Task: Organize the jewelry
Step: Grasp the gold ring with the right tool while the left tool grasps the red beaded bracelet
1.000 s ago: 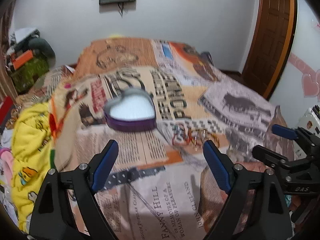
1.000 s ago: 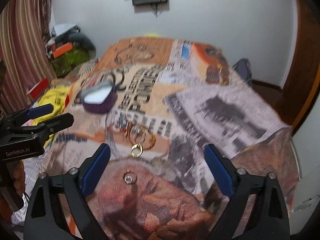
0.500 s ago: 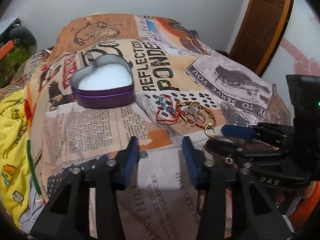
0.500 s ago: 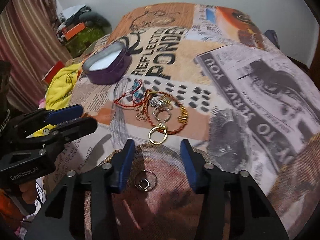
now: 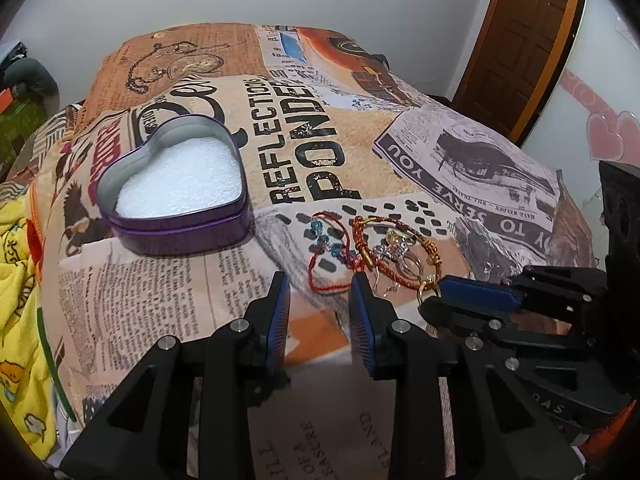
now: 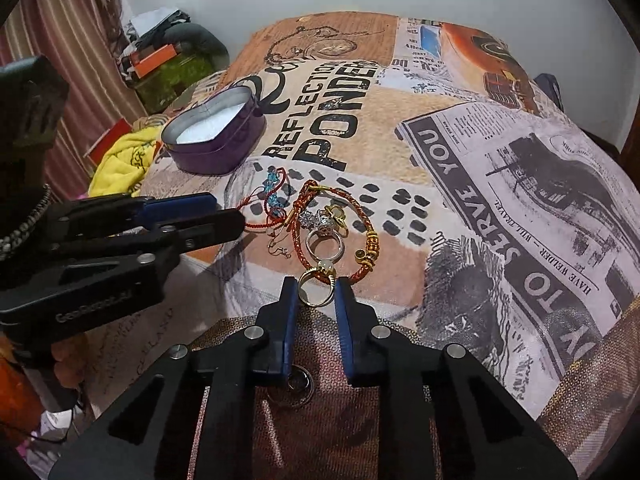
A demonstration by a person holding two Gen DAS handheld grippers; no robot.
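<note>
A purple heart-shaped tin (image 5: 176, 216) with white foam inside stands open on the printed bedspread; it also shows in the right wrist view (image 6: 216, 140). A pile of jewelry lies to its right: a red thread bracelet (image 5: 324, 256), a red-and-gold braided bangle (image 6: 340, 232), a silver ring (image 6: 325, 243) and a gold ring (image 6: 318, 288). My left gripper (image 5: 318, 284) is partly open just before the red thread bracelet, empty. My right gripper (image 6: 316, 292) is narrowly open with its tips on either side of the gold ring. A second small ring (image 6: 300, 384) lies between its fingers, lower down.
The bedspread (image 5: 360, 152) covers the whole bed. A yellow blanket (image 5: 16, 280) lies at the left edge. A brown door (image 5: 528, 40) stands at the back right. Clutter and a striped curtain (image 6: 80, 60) are at the far left.
Both grippers have moved forward and down toward the jewelry pile and narrowed their jaws. The right gripper's tips now flank the gold ring.
</note>
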